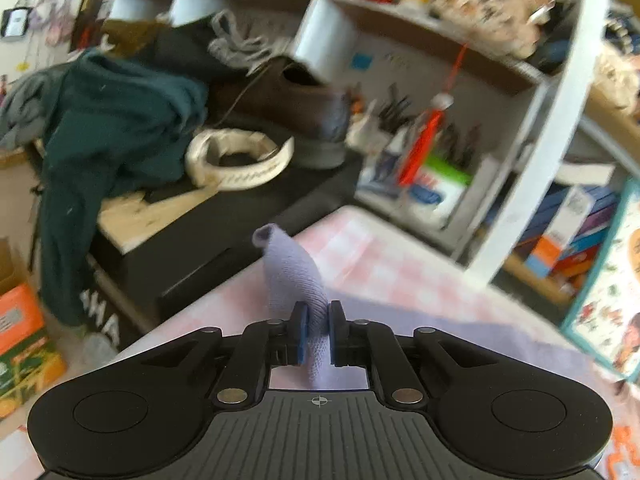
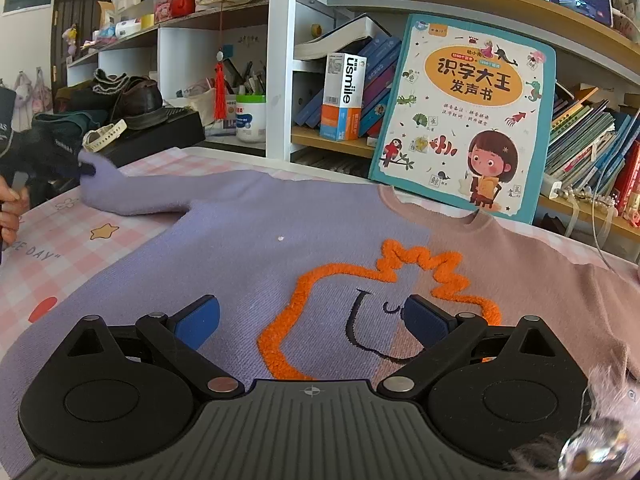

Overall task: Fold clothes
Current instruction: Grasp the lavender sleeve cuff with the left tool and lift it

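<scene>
Nearest the lens, low centre of the left wrist view: left gripper [image 1: 318, 332], jaws pinched tight on the lilac sleeve cuff [image 1: 294, 276], knit bunched between the blue pads and standing up past them toward mid-frame. In the right wrist view, same cuff at far left, raised just off the worktop [image 2: 80, 236] with the dark fingertips clamped on it. Sweater [image 2: 248, 240] spread flat, front up, filling the middle of that view: lilac on the left half, dusty pink on the right, orange outline motif [image 2: 320, 292] at lower centre, neckline near the leaning picture book [image 2: 464, 120] at upper right.

Right gripper [image 2: 312, 320] low in frame, jaws spread wide with nothing between them, poised over the chest motif; contact with the knit not clear.

Likely risks:
- Thin bite on the cuff edge only; soft knit could slip out once the sleeve is drawn across the body.
- Nothing visibly pinning the body, so a pull on the sleeve could drag the whole sweater sideways and wrinkle it.
- Sleeve carried too high or too far toward upper right could brush the propped book and tip it.

Both tools angled moderately downward toward the worktop, left one canted slightly, its background blurred.
</scene>
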### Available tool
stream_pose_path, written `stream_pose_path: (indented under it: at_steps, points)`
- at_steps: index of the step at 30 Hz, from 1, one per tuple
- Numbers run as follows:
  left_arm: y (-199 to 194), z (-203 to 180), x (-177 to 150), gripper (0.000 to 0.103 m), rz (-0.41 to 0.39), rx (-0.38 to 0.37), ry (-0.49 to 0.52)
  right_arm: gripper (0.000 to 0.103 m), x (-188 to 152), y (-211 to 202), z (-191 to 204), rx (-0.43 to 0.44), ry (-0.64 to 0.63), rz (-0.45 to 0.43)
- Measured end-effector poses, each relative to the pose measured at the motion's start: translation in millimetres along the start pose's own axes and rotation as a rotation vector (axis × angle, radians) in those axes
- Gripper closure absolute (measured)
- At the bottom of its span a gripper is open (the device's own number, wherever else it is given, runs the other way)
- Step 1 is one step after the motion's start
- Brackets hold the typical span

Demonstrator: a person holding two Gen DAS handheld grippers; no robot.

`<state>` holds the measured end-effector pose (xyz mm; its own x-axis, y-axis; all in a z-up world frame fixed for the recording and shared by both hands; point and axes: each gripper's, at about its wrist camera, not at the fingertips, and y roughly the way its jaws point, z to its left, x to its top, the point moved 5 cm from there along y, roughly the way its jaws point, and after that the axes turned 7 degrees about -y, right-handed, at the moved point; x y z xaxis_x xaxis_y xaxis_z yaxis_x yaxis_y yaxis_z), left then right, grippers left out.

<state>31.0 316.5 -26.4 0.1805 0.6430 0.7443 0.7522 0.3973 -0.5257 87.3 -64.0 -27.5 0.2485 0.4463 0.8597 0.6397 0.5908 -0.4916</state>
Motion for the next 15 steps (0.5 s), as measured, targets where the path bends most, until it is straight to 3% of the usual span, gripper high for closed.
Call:
stream_pose_path:
  at_steps: [6, 15]
  points:
    - [8, 10, -5, 0.087, 0.038, -0.014, -0.054, 0.004, 1, 1, 1, 0.004, -0.002, 0.007]
    - [14, 18, -3, 0.094, 0.053, -0.054, -0.131, 0.001, 0, -2, -5, -0.019, 0.026, -0.006]
